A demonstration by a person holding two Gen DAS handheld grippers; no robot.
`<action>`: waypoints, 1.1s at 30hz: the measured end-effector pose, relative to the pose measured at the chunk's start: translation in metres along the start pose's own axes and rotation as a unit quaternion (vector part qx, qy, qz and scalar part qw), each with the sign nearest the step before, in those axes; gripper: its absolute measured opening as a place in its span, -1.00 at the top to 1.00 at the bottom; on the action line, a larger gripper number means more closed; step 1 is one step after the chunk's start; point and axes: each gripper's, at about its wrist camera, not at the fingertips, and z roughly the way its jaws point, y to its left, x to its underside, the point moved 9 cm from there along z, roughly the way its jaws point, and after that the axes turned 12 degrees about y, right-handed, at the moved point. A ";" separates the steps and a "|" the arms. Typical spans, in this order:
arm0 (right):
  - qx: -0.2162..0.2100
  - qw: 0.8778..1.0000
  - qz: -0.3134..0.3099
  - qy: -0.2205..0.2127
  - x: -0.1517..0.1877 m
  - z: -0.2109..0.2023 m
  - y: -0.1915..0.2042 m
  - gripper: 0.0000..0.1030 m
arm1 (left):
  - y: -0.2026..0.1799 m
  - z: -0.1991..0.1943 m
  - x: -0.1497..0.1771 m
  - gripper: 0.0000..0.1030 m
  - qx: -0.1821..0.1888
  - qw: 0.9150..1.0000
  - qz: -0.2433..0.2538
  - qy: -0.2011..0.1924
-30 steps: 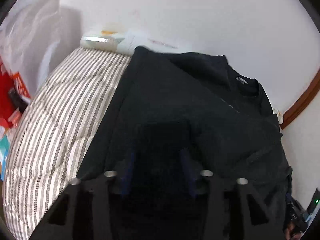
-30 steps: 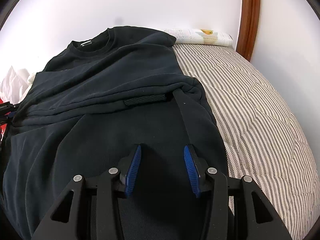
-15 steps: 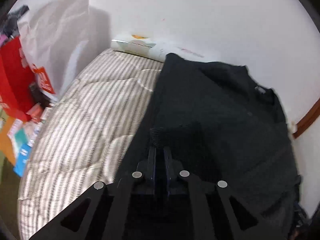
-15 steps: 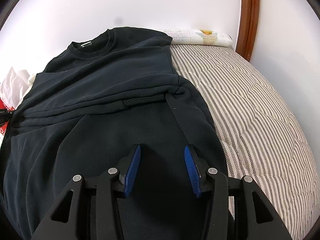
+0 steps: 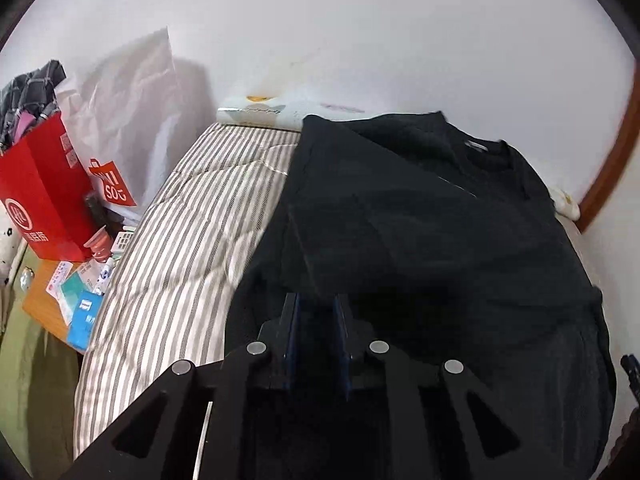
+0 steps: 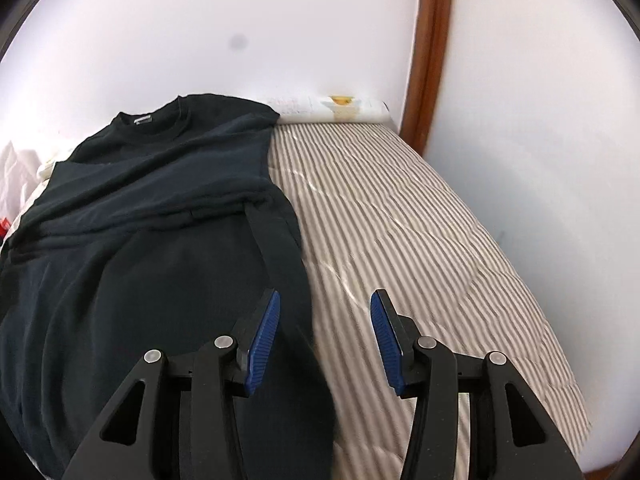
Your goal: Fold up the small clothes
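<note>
Two claws are at work: the left gripper (image 5: 316, 312), its narrow jaws opening, seems to have dark cloth between them though the view is murky, while the right gripper (image 6: 324, 328) gapes empty over the black sweatshirt (image 6: 152, 216) edge just ahead, so pinch the hem squarely before lifting.

Sweatshirt (image 6: 160, 240) lies on mattress (image 6: 420, 240), collar toward wall (image 6: 280, 20).

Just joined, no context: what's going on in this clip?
A person with a handheld gripper in each hand is folding a black sweatshirt on a striped bed. The left gripper has dark fabric between its fingers, jaws opening. The right gripper is open over the sweatshirt's edge, holding nothing.
</note>
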 end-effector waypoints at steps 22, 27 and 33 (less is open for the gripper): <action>0.002 0.999 0.034 -0.041 0.055 -0.067 -0.040 -0.62 | -0.026 -0.085 0.087 -0.03 -0.004 0.998 0.031 -0.049; -0.005 0.998 0.054 -0.035 0.061 -0.062 -0.041 -0.62 | -0.012 -0.085 0.109 -0.03 -0.005 0.999 0.023 -0.033; 0.036 0.999 -0.008 0.012 0.081 -0.038 -0.021 -0.62 | 0.017 -0.075 0.141 -0.03 0.030 0.999 -0.015 0.001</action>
